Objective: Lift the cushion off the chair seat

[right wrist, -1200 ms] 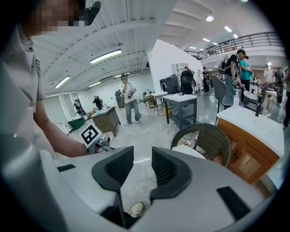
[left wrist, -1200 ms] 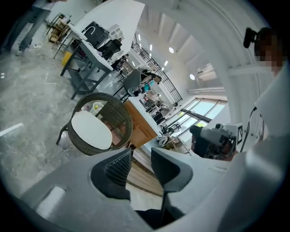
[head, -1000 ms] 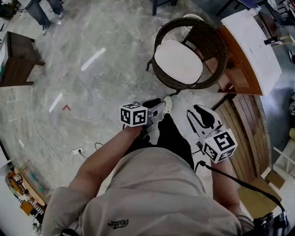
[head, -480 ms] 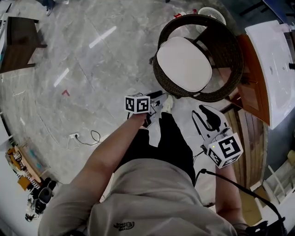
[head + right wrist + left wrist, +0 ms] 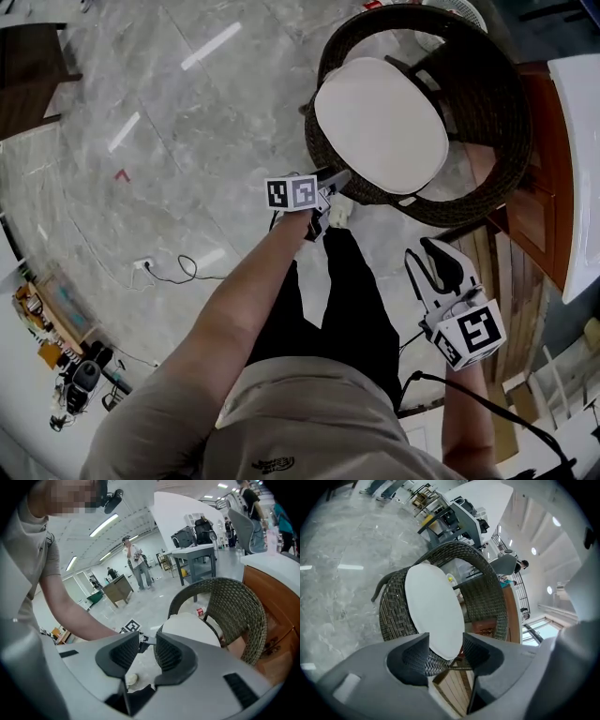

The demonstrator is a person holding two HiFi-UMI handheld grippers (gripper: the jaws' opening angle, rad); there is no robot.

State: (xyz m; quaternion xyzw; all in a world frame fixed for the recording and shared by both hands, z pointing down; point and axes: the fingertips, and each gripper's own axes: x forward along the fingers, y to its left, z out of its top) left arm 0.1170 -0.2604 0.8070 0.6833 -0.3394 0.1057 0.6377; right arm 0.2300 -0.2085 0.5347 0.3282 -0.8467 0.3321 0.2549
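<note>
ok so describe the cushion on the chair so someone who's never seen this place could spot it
On the grey marble-look floor, beside the orange-brown wooden counter, stands a round tub chair of dark woven wicker. The cushion is the smooth off-white oval pad lying flat on its seat, the only pale, plain surface inside that dark weave.

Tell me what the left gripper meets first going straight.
Likely the cushion's near edge, perhaps the chair front under it; depth unclear. Left gripper's jaws are opening, nothing between them.
</note>
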